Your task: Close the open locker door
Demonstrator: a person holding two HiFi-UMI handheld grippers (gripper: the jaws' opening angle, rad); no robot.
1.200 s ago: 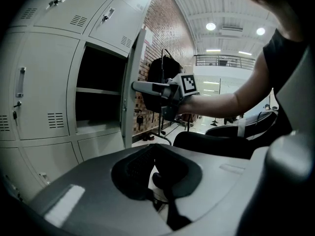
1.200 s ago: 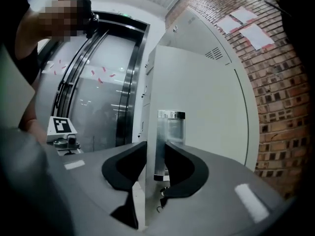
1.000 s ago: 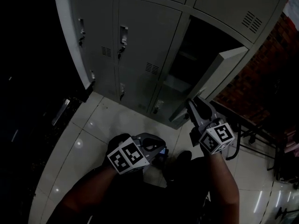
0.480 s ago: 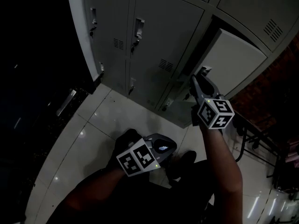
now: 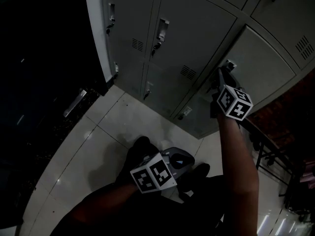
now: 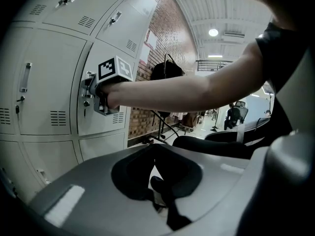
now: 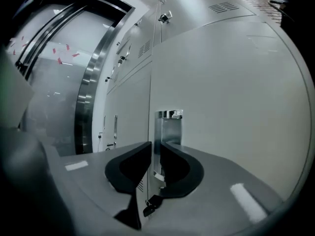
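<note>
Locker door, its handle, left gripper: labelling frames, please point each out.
locker door (image 7: 236,92), right gripper view, bare panel.
handle (image 7: 170,127), right gripper view, metal plate.
left gripper (image 6: 153,146), left gripper view, between fingertips.

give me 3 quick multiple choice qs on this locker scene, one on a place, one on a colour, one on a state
1. The left claw is:
A inside a locker
B held low, off the lockers
C lying on the floor

2. The lockers are:
A grey
B red
C blue

3. The door at the right claw is:
A wide open
B off its hinges
C shut or nearly so

Key:
1 B: the head view shows it low, well back from the lockers.
2 A: every panel is pale grey.
3 C: the door lies about flush with its neighbours, while the right claw is closing with the handle showing in its gap.
</note>
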